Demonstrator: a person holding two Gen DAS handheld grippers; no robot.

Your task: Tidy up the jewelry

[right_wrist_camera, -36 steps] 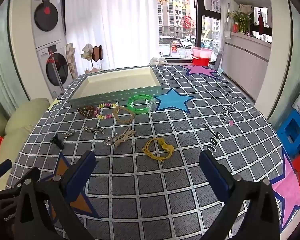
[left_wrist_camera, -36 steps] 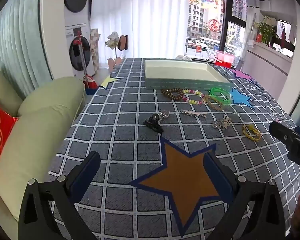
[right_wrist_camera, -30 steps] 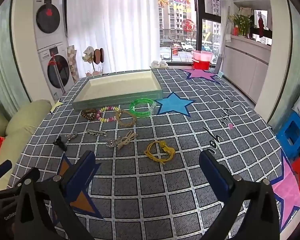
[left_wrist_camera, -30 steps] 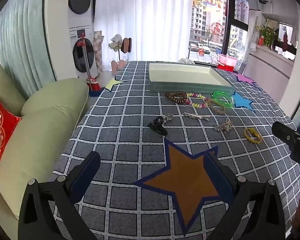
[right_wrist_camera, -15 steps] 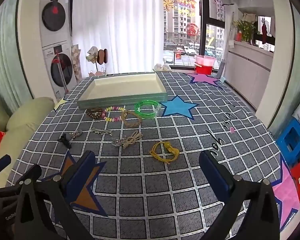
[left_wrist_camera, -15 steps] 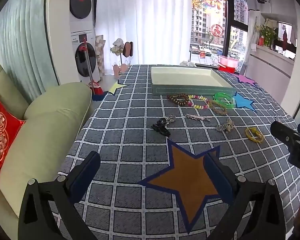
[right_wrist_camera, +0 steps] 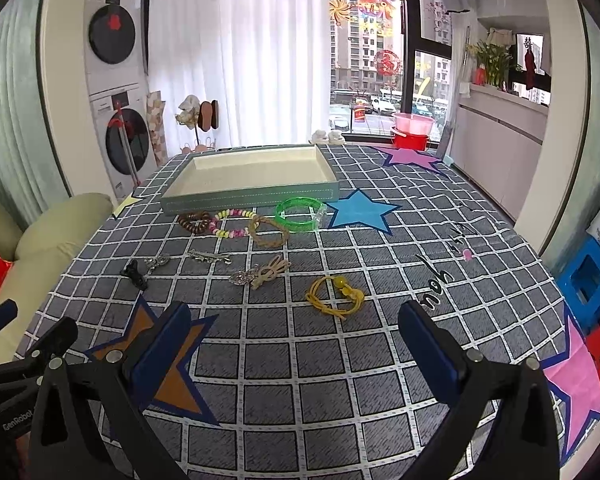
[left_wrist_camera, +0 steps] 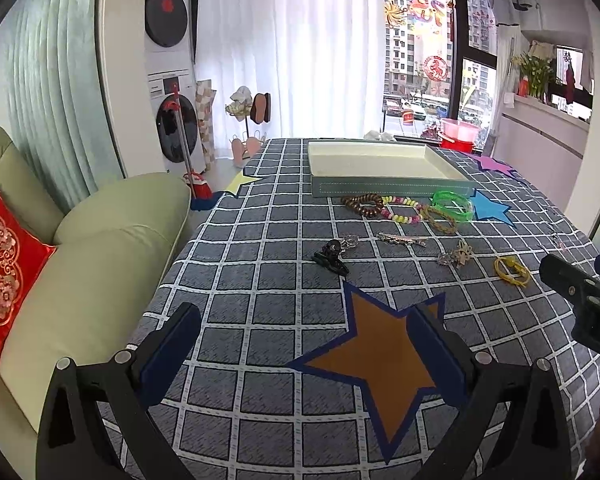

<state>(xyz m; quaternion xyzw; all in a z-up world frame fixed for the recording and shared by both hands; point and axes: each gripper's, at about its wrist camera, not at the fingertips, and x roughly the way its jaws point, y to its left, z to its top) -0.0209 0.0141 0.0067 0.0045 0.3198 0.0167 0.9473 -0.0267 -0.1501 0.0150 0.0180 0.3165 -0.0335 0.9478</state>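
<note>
Jewelry (right_wrist_camera: 334, 295) lies beyond spread jaws.

Both grippers look the same: the left gripper (left_wrist_camera: 304, 344) and right gripper (right_wrist_camera: 294, 346) have black plastic arms with silver screws and dark blue pads (right_wrist_camera: 160, 348). There's white "GenRobot" lettering on the left one's body.

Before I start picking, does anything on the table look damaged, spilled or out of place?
Nothing looks damaged or spilled. The jewelry simply lies loose on the tablecloth outside the tray, which looks empty. Both the left gripper and the right gripper are open, holding nothing.
</note>
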